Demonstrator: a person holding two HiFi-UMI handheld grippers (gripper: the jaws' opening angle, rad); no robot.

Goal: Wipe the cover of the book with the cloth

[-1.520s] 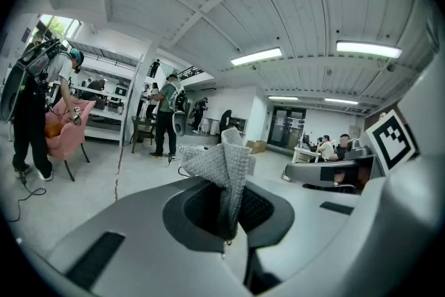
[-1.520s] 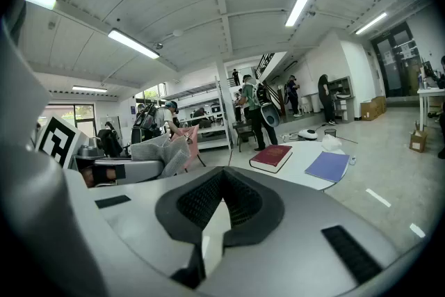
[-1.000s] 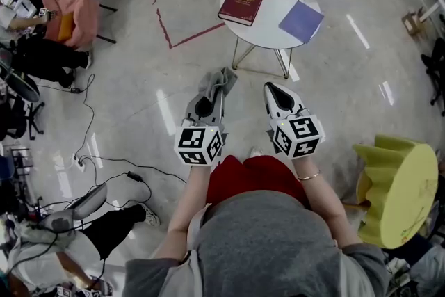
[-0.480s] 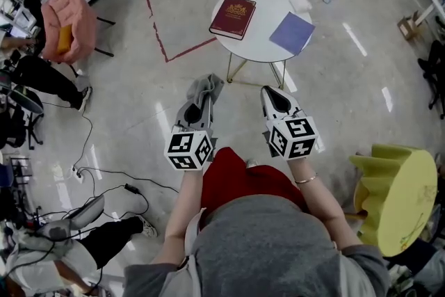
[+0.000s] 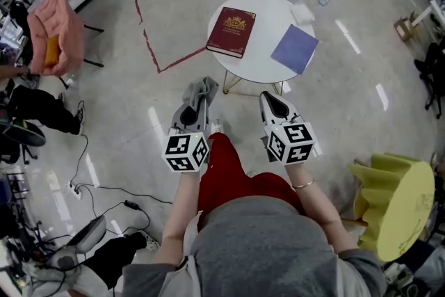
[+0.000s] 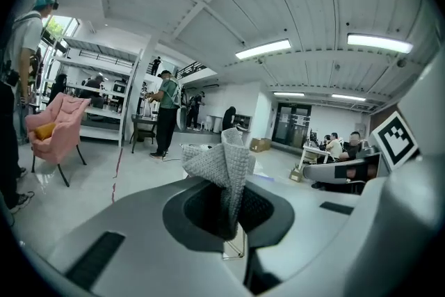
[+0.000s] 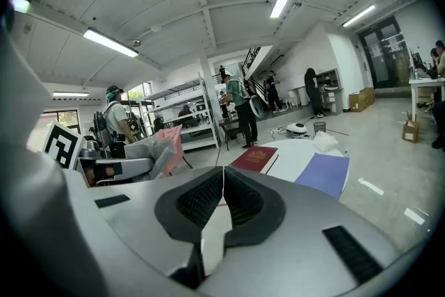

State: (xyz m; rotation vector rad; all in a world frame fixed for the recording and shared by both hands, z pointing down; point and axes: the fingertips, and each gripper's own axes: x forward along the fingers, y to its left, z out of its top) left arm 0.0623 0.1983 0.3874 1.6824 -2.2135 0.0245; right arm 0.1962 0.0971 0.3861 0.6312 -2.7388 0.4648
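The left gripper (image 5: 195, 108) is clenching the grey cloth (image 5: 204, 89) with a bunch sticking out in front, probably ready for wiping. The right gripper (image 5: 274, 102) is hanging pressed together on nothing, while the book (image 5: 231, 32) is lying by the table's (image 5: 268, 14) left edge, well apart from both.

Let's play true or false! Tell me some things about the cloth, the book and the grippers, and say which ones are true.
1. The red book lies on the round table. True.
2. The left gripper holds the gray cloth. True.
3. The right gripper is wide open. False: its jaws are together, holding nothing.
4. The cloth touches the book. False: it is held away from the table.
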